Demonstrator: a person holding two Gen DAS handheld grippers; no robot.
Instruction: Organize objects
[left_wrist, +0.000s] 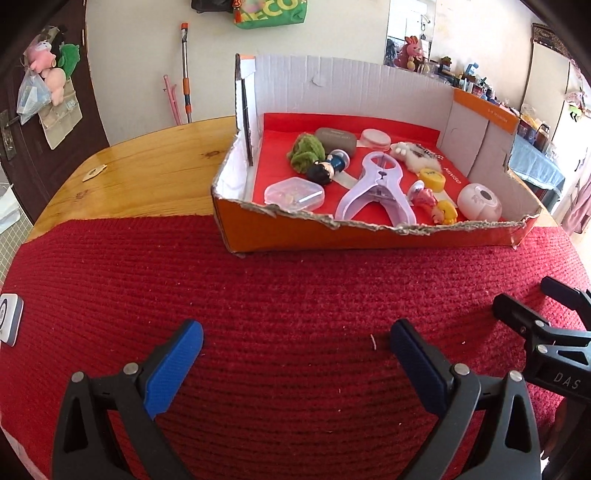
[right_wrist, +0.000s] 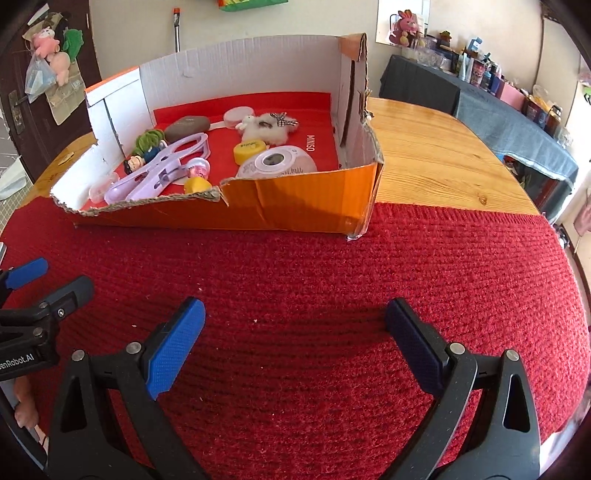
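An orange cardboard box (left_wrist: 369, 236) (right_wrist: 295, 199) with a torn front rim stands at the far edge of a red knitted mat (left_wrist: 277, 314) (right_wrist: 314, 277). Inside lie a lilac clamp tool (left_wrist: 376, 184) (right_wrist: 162, 170), a clear plastic case (left_wrist: 294, 194), a green plush (left_wrist: 304, 151) (right_wrist: 147, 140), a small doll (left_wrist: 325, 170) (right_wrist: 135, 162), a white plush (left_wrist: 413, 155) (right_wrist: 267, 127), a yellow cap (left_wrist: 433, 178) (right_wrist: 249, 149) and a round white device (left_wrist: 479, 201) (right_wrist: 275, 164). My left gripper (left_wrist: 297, 339) and right gripper (right_wrist: 295, 321) are open and empty above the mat, short of the box.
The mat lies on a wooden table (left_wrist: 147, 173) (right_wrist: 436, 162). A white card or device (left_wrist: 9, 317) sits at the mat's left edge. A small chip (left_wrist: 94, 172) lies on the wood. A cluttered shelf (right_wrist: 498, 85) stands behind right.
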